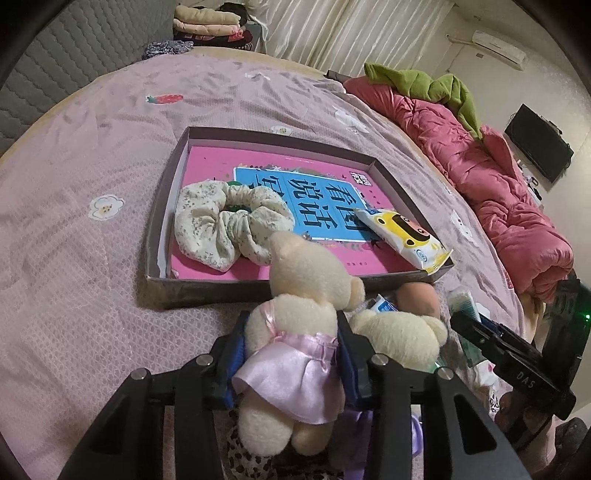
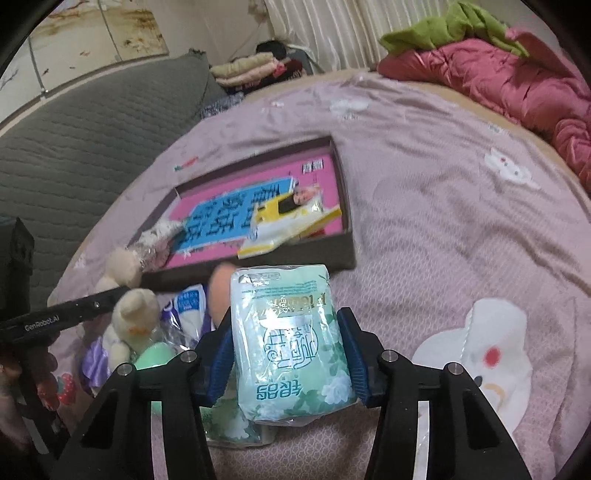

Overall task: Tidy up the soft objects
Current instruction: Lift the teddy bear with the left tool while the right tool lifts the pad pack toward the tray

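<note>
My left gripper [image 1: 291, 325] is shut on a cream plush bear in a pink satin dress [image 1: 306, 273], its blue pads pressing the bear's waist just in front of the shallow brown tray [image 1: 162, 221]. The tray holds a pink book, a floral scrunchie [image 1: 229, 225] and a yellow tissue pack [image 1: 402, 232]. My right gripper [image 2: 286, 321] is shut on a pale green tissue pack [image 2: 291, 354], held above the bedspread in front of the tray [image 2: 343, 206]. A second cream bear [image 1: 402, 332] lies between the two grippers.
Beside the second bear lie a peach sponge [image 1: 417, 299], a green sponge [image 2: 155, 354], a small blue-and-white pack [image 2: 188, 306] and another green pack [image 2: 236, 424]. A pink quilt [image 1: 498, 184] with a green blanket runs along the bed's right side. Folded clothes [image 1: 210, 22] sit at the far end.
</note>
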Demonstrator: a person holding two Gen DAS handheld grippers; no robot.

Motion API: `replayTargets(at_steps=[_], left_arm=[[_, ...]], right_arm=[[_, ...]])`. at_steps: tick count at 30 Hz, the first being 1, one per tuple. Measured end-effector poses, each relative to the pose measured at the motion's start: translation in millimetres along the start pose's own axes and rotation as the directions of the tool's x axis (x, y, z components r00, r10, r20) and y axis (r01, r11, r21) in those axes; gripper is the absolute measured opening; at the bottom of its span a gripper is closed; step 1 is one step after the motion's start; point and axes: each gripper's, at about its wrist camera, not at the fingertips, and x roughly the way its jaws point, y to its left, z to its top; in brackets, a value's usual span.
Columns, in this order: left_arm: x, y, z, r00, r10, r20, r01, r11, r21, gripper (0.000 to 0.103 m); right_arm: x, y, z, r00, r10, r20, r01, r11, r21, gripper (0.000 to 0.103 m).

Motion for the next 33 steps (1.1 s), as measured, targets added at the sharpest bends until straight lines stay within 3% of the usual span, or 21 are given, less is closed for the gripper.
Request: replayTargets(at_steps=[13,23,33], left_arm=[[-22.8,-0.9,-4.7,0.997,-0.004,0.083,0.007,0.999,-0.034,0.042],[-37.8,-4.5,-4.8,0.988,0.024,0.154,-0.019,0.999,-0.033,0.042],[-44.5,0.8,3.0,0.975,0.055,0.217,-0.041,0.997,-0.067,0.042]], right_arm=[[-11.0,3.1,3.3,0.998,-0.018,0.061,0.020,1.000,-0.020,0.054],[-24.8,16.6,9.7,0.987,-0.038,0.154,0.052,0.995,-0.088,0.054],[-19.3,23.2,26.7,0.980,-0.042,0.194,0.055,0.997,-0.061,0.054]])
